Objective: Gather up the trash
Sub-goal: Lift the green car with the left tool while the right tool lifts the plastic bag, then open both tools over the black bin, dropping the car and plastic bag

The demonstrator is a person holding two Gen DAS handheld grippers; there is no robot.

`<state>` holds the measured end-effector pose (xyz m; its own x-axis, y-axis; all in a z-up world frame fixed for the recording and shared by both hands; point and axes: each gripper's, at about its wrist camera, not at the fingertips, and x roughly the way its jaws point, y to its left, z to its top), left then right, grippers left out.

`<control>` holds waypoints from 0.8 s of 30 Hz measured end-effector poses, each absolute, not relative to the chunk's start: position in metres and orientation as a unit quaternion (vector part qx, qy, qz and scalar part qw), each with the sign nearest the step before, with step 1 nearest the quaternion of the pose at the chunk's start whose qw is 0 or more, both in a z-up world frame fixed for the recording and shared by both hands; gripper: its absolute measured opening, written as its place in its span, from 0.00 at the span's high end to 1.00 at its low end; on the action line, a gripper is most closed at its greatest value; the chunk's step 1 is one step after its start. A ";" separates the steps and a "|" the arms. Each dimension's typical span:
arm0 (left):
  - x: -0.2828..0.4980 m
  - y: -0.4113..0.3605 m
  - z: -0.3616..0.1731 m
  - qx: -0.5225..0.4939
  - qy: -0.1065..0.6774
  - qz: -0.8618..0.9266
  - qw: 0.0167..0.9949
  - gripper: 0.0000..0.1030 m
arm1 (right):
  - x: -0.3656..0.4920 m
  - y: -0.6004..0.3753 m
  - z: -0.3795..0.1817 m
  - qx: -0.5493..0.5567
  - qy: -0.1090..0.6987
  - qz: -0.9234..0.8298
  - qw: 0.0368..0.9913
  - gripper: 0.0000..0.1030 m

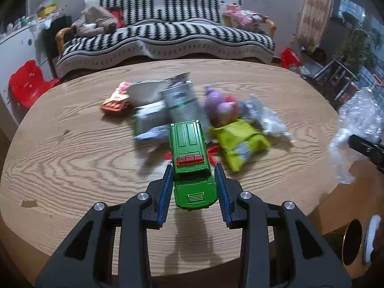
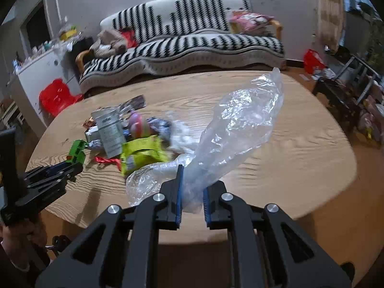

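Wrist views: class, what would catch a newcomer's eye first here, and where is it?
Most striking is the green toy truck gripped in the left tongs above the wooden table. Next comes the big clear plastic bag pinched in the right tongs, rising over the table's near edge. Behind both lies a heap of wrappers at the table's middle.

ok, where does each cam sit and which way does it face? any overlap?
Left wrist: on the left gripper, looking down across the table toward the sofa; its fingers clamp a green toy car.
Right wrist: on the right gripper, same heading; fingers pinch a clear plastic bag; left gripper at left edge.
Shared: trash pile, car, bag, sofa.
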<state>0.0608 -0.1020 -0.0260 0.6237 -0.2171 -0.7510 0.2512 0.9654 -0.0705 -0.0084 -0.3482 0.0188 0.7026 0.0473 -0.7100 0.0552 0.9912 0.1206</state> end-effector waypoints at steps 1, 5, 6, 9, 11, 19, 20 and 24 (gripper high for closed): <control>0.058 -0.111 -0.025 0.023 0.410 -0.138 0.901 0.67 | -0.019 -0.359 0.022 0.070 0.380 -0.013 0.922 0.86; 0.037 -0.175 -0.016 0.037 0.391 -0.198 0.898 0.67 | -0.072 -0.416 0.033 0.091 0.363 -0.062 0.925 0.86; 0.031 -0.191 -0.015 0.040 0.388 -0.214 0.896 0.67 | -0.090 -0.435 0.035 0.099 0.359 -0.081 0.925 0.86; 0.000 -0.260 -0.014 0.056 0.383 -0.288 0.876 0.67 | -0.150 -0.487 0.034 0.113 0.351 -0.138 0.919 0.86; -0.028 -0.308 -0.018 0.077 0.379 -0.339 0.858 0.67 | -0.191 -0.520 0.026 0.118 0.357 -0.180 0.909 0.86; -0.157 -0.514 -0.072 0.154 0.422 -0.560 0.696 0.67 | -0.354 -0.645 -0.043 0.220 0.395 -0.312 0.835 0.86; -0.173 -0.538 -0.084 0.166 0.429 -0.580 0.672 0.67 | -0.366 -0.652 -0.054 0.232 0.399 -0.320 0.827 0.86; -0.211 -0.591 -0.124 0.193 0.454 -0.611 0.619 0.67 | -0.412 -0.683 -0.107 0.282 0.416 -0.344 0.793 0.86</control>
<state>-0.2105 -0.5905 -0.1238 -0.1588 -0.5803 -0.7988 0.9317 0.1796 -0.3156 -0.4121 -0.6826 -0.1069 0.4172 -0.3117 -0.8537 0.7803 0.6044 0.1606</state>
